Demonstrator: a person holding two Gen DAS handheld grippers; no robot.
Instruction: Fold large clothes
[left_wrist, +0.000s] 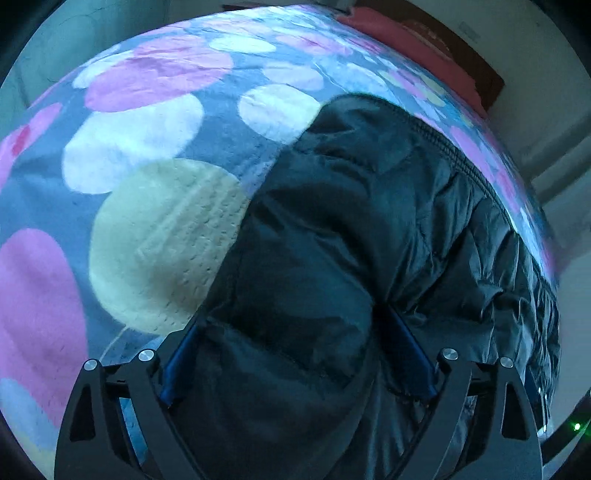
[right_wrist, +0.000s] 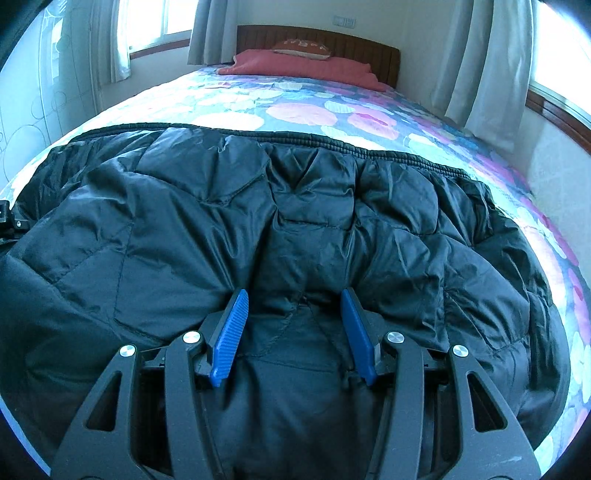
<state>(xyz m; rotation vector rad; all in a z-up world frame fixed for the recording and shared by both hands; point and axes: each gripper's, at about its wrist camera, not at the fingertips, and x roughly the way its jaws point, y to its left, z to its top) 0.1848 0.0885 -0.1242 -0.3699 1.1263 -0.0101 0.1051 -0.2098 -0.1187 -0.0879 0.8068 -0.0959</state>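
Note:
A large black quilted puffer jacket (right_wrist: 295, 206) lies spread across the near end of the bed, its ribbed hem toward the headboard. My right gripper (right_wrist: 294, 291) rests low on it, and its blue pads (right_wrist: 229, 332) pinch a raised fold of the fabric, with creases running out from the tips. In the left wrist view the jacket (left_wrist: 351, 221) covers the right half of the picture. My left gripper (left_wrist: 291, 317) stands wide open over the jacket's left edge. A puffy fold bulges up between its fingers (left_wrist: 177, 369), and they do not squeeze it.
The bedspread (left_wrist: 147, 129) is grey-blue with big pink, white and cream circles, and it stretches bare to the left of the jacket and beyond it (right_wrist: 295, 110). A red pillow (right_wrist: 303, 66) lies at the wooden headboard (right_wrist: 369, 48). Curtains and windows flank the bed.

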